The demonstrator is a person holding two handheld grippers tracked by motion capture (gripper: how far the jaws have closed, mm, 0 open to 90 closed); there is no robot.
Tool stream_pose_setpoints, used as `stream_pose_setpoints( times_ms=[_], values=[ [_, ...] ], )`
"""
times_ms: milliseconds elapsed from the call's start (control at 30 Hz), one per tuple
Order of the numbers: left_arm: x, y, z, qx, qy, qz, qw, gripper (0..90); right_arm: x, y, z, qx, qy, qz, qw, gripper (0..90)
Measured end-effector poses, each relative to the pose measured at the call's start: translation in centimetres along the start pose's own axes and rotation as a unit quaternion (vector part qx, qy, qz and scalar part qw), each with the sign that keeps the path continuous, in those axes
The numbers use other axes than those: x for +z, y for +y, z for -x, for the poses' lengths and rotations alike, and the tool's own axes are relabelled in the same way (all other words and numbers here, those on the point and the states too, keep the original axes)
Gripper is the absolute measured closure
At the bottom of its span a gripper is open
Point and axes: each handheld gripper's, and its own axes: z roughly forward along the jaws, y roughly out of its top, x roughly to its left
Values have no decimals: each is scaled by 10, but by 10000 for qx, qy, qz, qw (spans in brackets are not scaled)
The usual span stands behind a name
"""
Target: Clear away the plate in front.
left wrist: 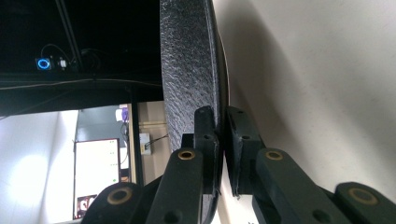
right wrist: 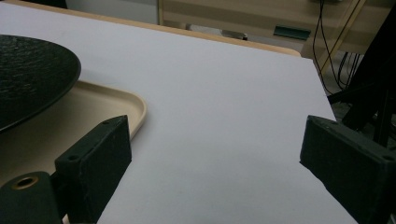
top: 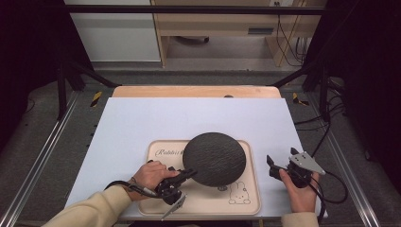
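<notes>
Currently we're clamping the left gripper [top: 190, 173] onto the near-left rim of the black plate [top: 215, 157], which is sitting over the beige tray [top: 246, 201] on the bench [top: 142, 118]. We're keeping the right gripper [top: 273, 166] released, empty, just right of the tray; the plate is lying to its left.

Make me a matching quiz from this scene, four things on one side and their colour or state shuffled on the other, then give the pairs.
Things:
1. plate
2. tray
3. left tool
4. right tool

States:
A. jaws wide apart, nothing between them
B. beige, with a rabbit drawing
C. dark and rough-textured, round
D. clamped on the plate's rim

Pairs: 1-C, 2-B, 3-D, 4-A
</notes>
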Motion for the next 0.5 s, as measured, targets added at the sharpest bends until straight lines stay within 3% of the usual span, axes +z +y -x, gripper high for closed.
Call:
stream_pose_setpoints(
  times_ms=[500],
  values=[
    [-2, 6, 9, 80, -158, 76, 9998, 834, -1, 1, 0, 6, -8, 23, 10000, 88]
  ],
)
